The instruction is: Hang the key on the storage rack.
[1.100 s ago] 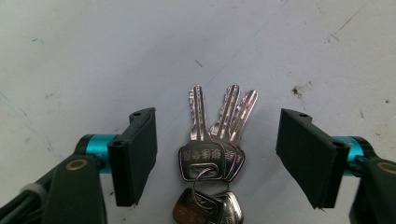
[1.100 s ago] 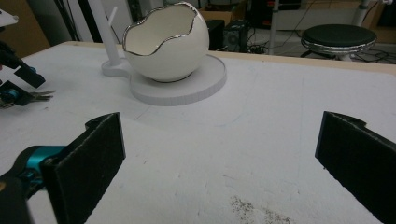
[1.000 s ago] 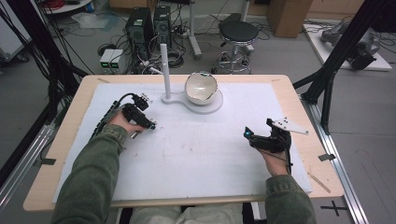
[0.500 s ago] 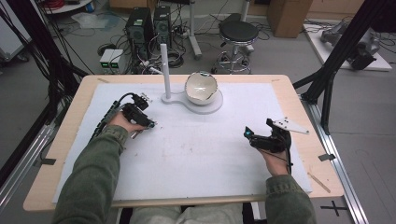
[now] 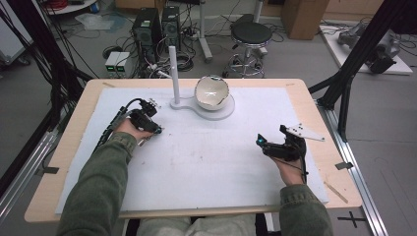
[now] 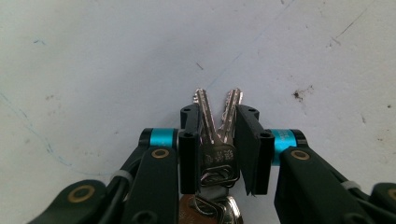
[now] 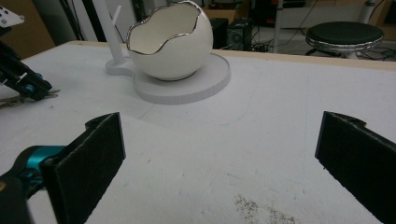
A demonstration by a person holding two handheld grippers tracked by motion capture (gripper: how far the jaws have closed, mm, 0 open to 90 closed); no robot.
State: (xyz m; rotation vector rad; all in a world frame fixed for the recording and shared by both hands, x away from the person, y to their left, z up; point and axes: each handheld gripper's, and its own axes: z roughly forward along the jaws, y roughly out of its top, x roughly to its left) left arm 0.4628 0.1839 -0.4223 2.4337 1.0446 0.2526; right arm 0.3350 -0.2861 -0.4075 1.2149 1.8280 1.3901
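Note:
A bunch of silver keys (image 6: 215, 135) on a ring lies on the white mat (image 5: 206, 162). My left gripper (image 6: 218, 112) points down at it, and its jaws have just been closing; they now clamp the two key blades between the pads. In the high view the left gripper (image 5: 156, 129) sits at the mat's left, near the white stand. My right gripper (image 5: 270, 135) rests on the right side of the mat. Its jaws (image 7: 219, 154) stand wide open with nothing between them, facing the egg-shaped bowl (image 7: 166, 42).
The white eggshell-like bowl (image 5: 212, 92) with a silver rim sits on a round white base, joined to an upright white post (image 5: 173, 73). The wooden table edge (image 5: 314, 113) frames the mat. A stool, computers and cables stand beyond the table.

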